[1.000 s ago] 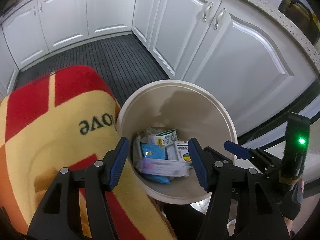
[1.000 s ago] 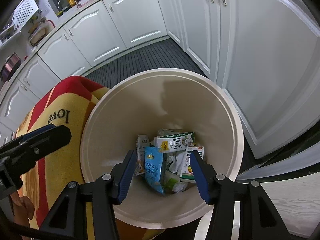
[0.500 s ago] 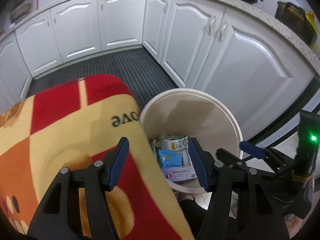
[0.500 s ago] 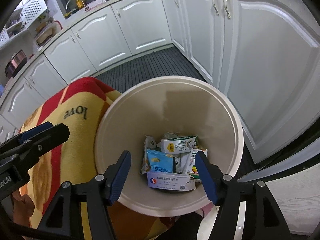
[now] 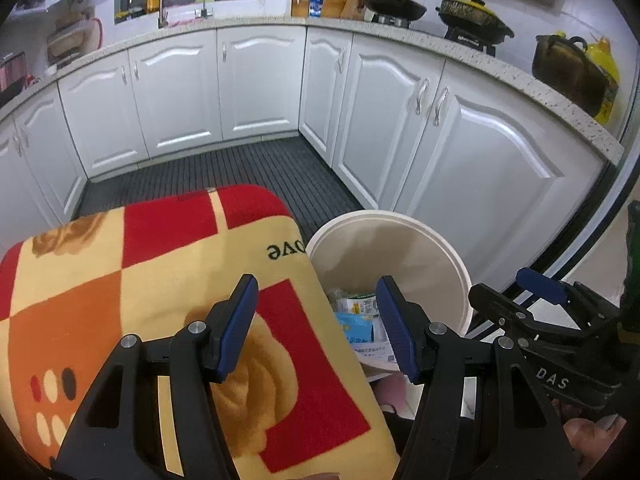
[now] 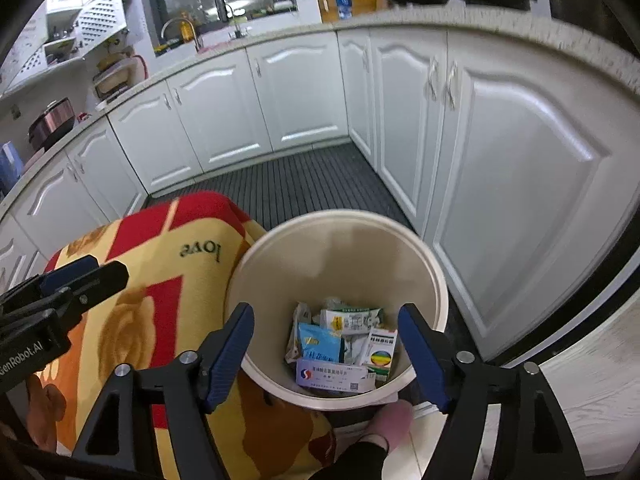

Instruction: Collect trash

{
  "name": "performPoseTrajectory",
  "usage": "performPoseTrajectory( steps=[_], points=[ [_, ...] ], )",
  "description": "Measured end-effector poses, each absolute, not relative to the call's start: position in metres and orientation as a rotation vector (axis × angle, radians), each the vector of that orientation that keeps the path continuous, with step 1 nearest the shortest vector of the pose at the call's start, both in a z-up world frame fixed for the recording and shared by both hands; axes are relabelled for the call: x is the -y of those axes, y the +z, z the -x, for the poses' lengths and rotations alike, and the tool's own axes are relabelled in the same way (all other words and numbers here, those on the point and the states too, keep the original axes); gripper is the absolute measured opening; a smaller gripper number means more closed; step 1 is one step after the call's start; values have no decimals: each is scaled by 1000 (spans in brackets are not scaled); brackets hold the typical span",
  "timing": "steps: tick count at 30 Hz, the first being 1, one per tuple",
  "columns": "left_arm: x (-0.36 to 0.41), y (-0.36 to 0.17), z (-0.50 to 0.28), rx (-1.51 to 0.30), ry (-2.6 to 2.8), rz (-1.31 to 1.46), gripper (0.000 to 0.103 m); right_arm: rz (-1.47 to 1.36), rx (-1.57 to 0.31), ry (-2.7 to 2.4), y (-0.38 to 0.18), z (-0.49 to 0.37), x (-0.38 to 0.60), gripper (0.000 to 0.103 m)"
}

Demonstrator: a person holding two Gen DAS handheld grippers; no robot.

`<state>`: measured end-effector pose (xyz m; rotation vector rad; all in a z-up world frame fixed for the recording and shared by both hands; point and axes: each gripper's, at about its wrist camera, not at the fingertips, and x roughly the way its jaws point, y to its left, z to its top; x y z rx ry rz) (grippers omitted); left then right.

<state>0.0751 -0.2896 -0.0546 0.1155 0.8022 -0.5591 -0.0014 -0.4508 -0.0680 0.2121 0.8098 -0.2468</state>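
Note:
A cream round trash bin (image 6: pixel 424 264) stands on the floor beside the white cabinets; it also shows in the left wrist view (image 5: pixel 448 256). Inside lie several pieces of trash: a blue snack packet (image 6: pixel 320 342), a milk carton (image 6: pixel 350 318), a white medicine box (image 6: pixel 334 376) and a small box with a coloured circle (image 6: pixel 380 354). My right gripper (image 6: pixel 326 354) is open and empty, held above the bin. My left gripper (image 5: pixel 316 326) is open and empty, above the blanket's edge, left of the bin. The right gripper also shows in the left wrist view (image 5: pixel 540 284).
A red, orange and yellow blanket (image 5: pixel 160 264) covers a surface left of the bin, touching its rim. White cabinets (image 6: pixel 500 152) curve around a dark ribbed floor mat (image 6: pixel 296 180). Pots and pans (image 5: pixel 476 20) sit on the counter. A foot in a pink sock (image 6: pixel 392 420) is below the bin.
Both grippers have risen and drawn back from the bin, so it looks smaller and more kitchen shows. A white medicine box now lies on top of the trash. Both stay open.

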Motion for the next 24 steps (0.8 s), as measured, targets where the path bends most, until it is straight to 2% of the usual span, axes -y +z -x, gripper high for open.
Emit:
performPoseTrajectory(
  steps=[18,22,24],
  points=[
    [258,-16,-27,-633,-502,-96,60,-150,-613,-316,-19,43,405,85],
    [249,-13,-25,-613,-489,-78,60,-136,-561,-349,-8,53,398,93],
    [246,-11,-24,-608,-484,-68,60,-133,-540,-355,-3,57,395,94]
  ],
)
